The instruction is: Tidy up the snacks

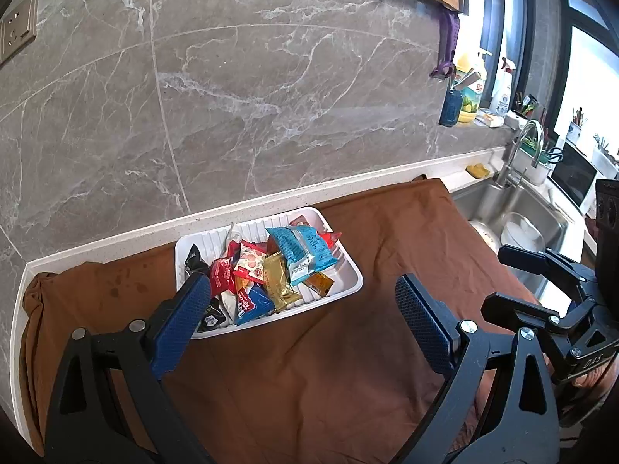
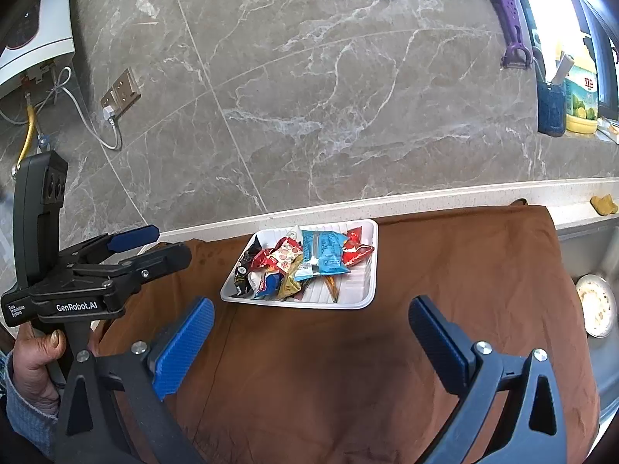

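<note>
1. Snacks (image 1: pixel 271 270) lie heaped in a white tray (image 1: pixel 348 286) on the brown cloth (image 1: pixel 309 367) over the tabletop, close to the wall; no packet shows loose on the cloth.
2. Left hand-held gripper (image 1: pixel 301 309): fingers spread, holding nothing. The tray sits just ahead and slightly left, its near-left corner partly behind the left finger (image 1: pixel 182 321).
3. Right hand-held gripper (image 2: pixel 309 332): spread and empty too, with the tray straight ahead but further off, so the left looks nearer.
4. Tray's long axis runs from near-left to far-right in the left view.
5. Bare cloth lies between both tools and the tray; nothing blocks the way.
6. Sink (image 1: pixel 541 224) lies off to the right.
7. Packets all in the tray fits sorting finished or a pile awaiting sorting.
</note>
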Demonstrator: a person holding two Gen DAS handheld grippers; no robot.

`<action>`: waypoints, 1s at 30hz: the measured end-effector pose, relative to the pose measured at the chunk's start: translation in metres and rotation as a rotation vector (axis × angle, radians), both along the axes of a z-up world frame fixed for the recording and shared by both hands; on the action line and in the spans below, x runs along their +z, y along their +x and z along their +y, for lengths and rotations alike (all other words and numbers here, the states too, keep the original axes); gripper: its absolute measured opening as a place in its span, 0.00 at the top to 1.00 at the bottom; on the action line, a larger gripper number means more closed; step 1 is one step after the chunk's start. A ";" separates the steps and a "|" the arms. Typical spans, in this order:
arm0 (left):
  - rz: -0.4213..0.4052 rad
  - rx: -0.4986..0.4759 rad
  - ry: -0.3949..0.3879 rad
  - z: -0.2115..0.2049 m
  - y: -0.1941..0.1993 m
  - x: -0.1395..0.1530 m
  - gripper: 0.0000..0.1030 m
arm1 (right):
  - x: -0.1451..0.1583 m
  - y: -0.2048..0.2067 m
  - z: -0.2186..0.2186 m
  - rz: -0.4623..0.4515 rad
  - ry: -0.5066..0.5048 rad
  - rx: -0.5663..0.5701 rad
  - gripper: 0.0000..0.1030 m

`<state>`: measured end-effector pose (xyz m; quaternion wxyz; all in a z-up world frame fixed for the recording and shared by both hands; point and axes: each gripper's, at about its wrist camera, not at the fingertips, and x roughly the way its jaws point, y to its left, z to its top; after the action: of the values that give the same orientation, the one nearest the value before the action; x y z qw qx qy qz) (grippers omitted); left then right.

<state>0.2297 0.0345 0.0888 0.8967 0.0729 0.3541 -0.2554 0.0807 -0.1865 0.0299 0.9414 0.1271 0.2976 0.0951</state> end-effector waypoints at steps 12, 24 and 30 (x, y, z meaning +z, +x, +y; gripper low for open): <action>0.003 -0.011 0.005 -0.001 0.000 -0.003 0.06 | -0.003 0.000 0.001 0.013 0.009 -0.005 0.00; 0.005 -0.015 0.009 -0.002 0.001 -0.002 0.06 | -0.004 0.001 0.001 0.013 0.010 -0.008 0.00; 0.006 -0.016 0.010 -0.002 0.002 -0.003 0.06 | -0.004 0.000 0.002 0.015 0.011 -0.011 0.00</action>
<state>0.2313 0.0325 0.0854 0.8932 0.0794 0.3574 -0.2610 0.0806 -0.1847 0.0255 0.9390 0.1346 0.3033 0.0905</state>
